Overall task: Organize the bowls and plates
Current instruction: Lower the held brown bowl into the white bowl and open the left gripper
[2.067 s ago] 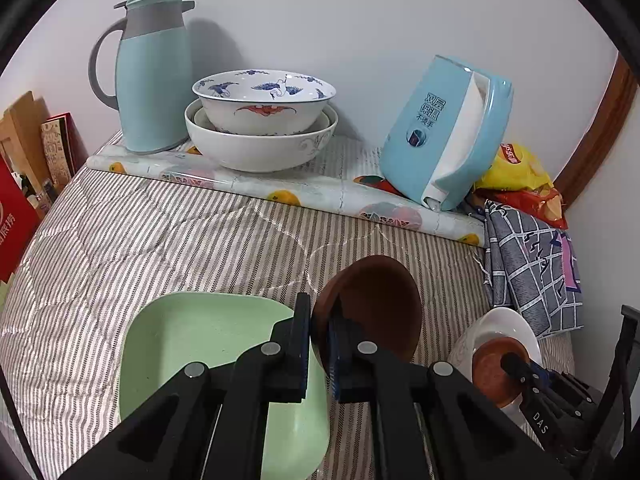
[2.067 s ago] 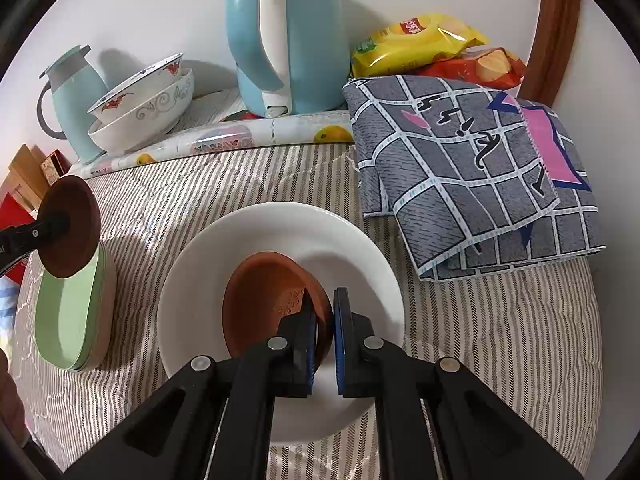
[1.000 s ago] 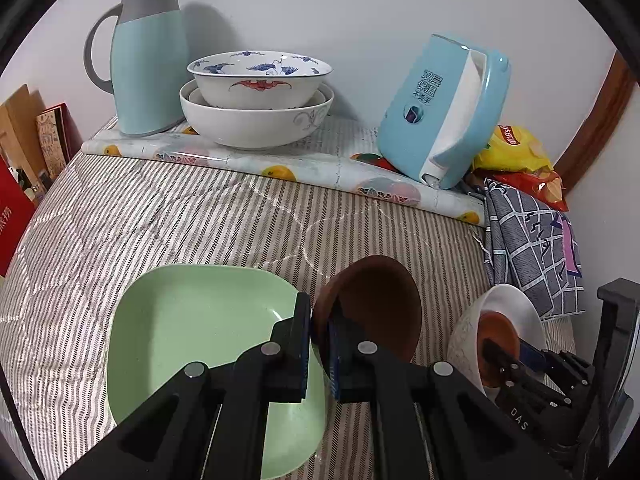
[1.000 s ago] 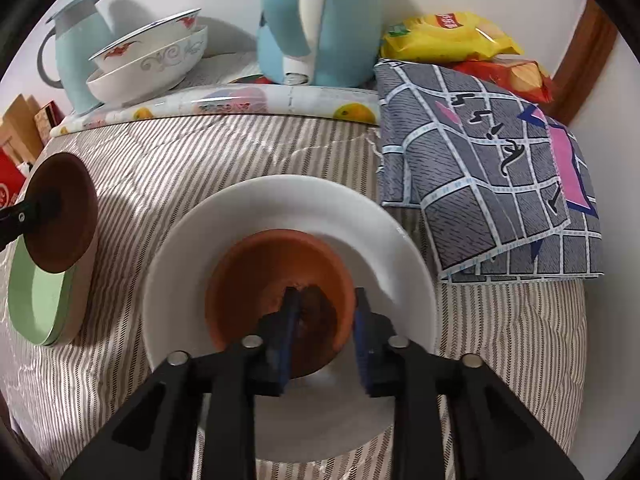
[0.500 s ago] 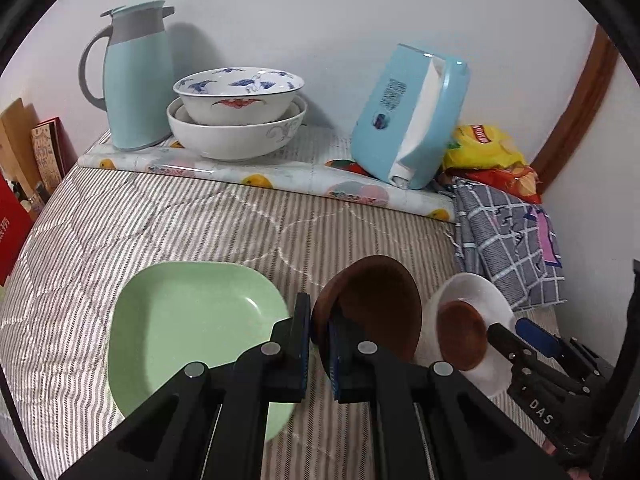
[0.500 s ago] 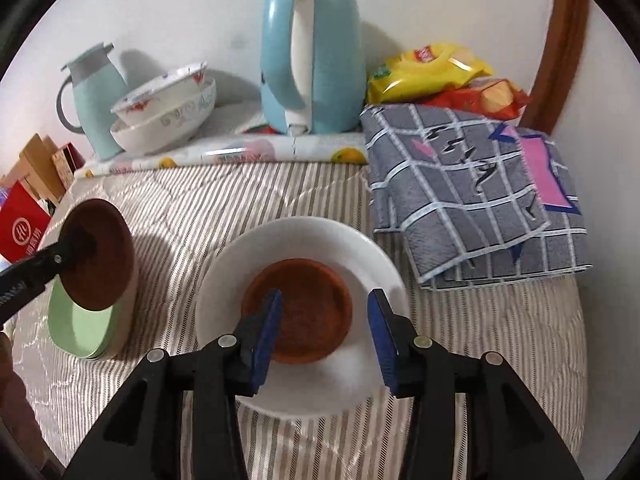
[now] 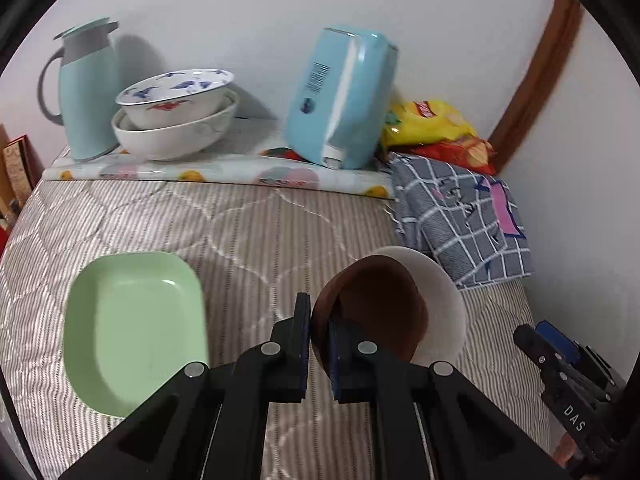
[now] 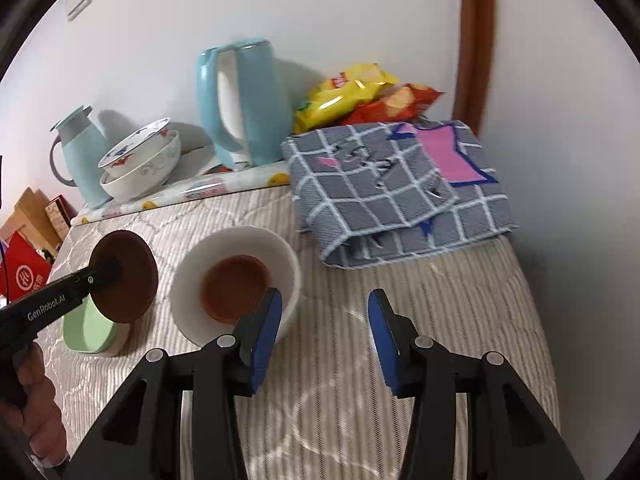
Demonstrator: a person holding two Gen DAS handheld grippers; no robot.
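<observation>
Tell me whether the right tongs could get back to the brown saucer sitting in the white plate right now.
Probably yes. The right tongs are open and empty, just beside the white plate, and nothing covers the brown saucer there.

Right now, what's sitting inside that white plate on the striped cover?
A small brown dish lies inside the white plate, right side up, apparently empty. The plate's surface under the dish is covered, so anything beneath it is hidden.

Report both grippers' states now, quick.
Left gripper: shut on the rim of a brown saucer, held in the air.
Right gripper: open, holding nothing.
</observation>
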